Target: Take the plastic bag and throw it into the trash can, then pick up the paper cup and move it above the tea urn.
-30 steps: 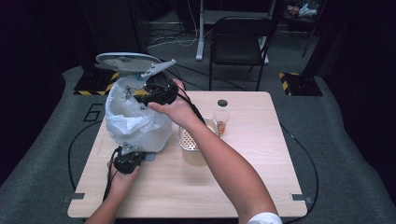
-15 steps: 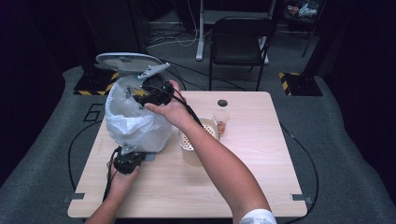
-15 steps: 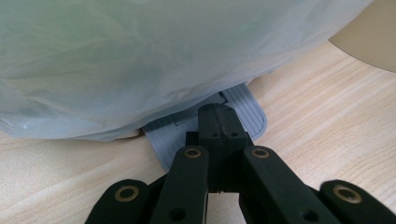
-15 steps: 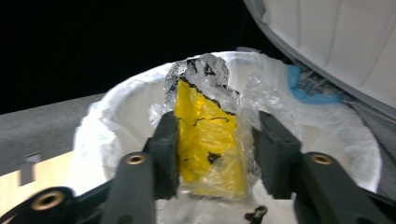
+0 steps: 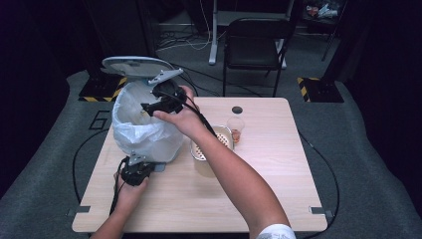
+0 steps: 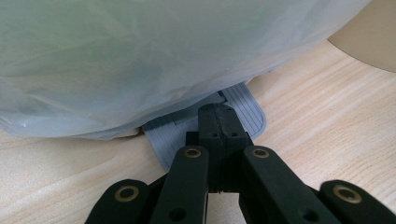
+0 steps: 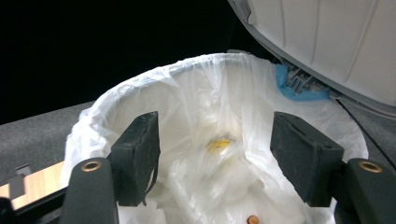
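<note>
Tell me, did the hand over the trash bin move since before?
No, hardly: the right gripper hangs over the white-bagged bin as before, beside its raised lid. Its jaws have just been opening, nothing between them.

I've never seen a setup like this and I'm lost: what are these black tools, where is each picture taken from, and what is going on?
A person at a wooden table holds a two-jaw gripper in each hand. One picture looks down from above; the other two come from cameras riding on the grippers. The left gripper, jaws shut, presses the grey pedal of a small bin lined with a white bag; its lid stands up. The right gripper hangs over the bin's mouth; its jaws have just been opening and nothing is between them. A yellow scrap lies inside the bag. A bowl and a clear cup stand beside the bin.
</note>
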Demonstrator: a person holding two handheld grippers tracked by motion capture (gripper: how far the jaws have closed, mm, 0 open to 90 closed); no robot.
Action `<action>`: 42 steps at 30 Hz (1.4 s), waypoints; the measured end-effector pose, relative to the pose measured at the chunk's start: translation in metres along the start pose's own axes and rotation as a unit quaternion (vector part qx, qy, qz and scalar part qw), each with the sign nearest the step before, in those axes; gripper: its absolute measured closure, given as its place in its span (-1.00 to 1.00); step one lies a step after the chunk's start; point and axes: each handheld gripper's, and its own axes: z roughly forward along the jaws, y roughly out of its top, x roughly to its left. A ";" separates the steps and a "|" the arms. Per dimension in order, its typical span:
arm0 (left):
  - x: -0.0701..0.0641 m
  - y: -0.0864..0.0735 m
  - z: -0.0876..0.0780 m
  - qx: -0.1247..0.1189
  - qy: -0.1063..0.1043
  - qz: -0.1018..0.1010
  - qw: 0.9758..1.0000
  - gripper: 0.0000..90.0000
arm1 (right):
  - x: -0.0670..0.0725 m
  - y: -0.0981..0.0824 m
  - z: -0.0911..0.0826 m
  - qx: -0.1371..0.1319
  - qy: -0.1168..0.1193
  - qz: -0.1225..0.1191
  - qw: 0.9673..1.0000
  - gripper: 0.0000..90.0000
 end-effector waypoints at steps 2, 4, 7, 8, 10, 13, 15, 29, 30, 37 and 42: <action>0.000 0.000 0.000 0.001 -0.001 0.000 1.000 1.00 | 0.001 -0.002 -0.004 0.006 0.002 0.000 1.000 -0.24; 0.000 0.000 0.000 0.004 -0.005 -0.001 1.000 1.00 | 0.001 -0.005 -0.009 0.014 -0.001 -0.002 1.000 -0.20; 0.000 0.000 0.000 0.002 -0.005 -0.003 1.000 1.00 | 0.002 -0.010 -0.021 0.018 -0.004 -0.001 1.000 -0.19; 0.000 0.000 0.000 0.002 -0.005 -0.003 1.000 1.00 | 0.001 -0.011 -0.025 0.015 -0.003 -0.002 1.000 -0.19; 0.000 0.000 0.000 0.001 -0.005 -0.005 1.000 1.00 | 0.002 -0.015 -0.033 0.015 -0.004 -0.001 1.000 -0.19; 0.000 0.001 0.000 0.004 -0.004 -0.003 1.000 1.00 | 0.001 -0.019 -0.047 0.016 -0.009 -0.004 1.000 -0.19; 0.000 0.001 0.000 0.003 -0.004 -0.003 1.000 1.00 | -0.001 -0.023 -0.057 0.014 -0.015 -0.004 1.000 -0.19; -0.005 -0.001 0.001 -0.001 -0.008 -0.042 0.999 1.00 | -0.030 -0.063 -0.102 0.017 -0.055 0.018 0.998 -0.20; -0.005 -0.001 0.001 -0.001 -0.009 -0.043 0.999 1.00 | -0.033 -0.068 -0.106 0.017 -0.059 0.021 0.998 -0.20; -0.003 0.000 0.001 -0.004 -0.009 -0.034 0.999 1.00 | -0.056 -0.098 -0.121 0.016 -0.085 0.041 0.995 -0.20; -0.003 0.000 0.001 -0.001 -0.008 -0.032 0.999 1.00 | -0.068 -0.114 -0.128 0.019 -0.105 0.057 0.993 -0.24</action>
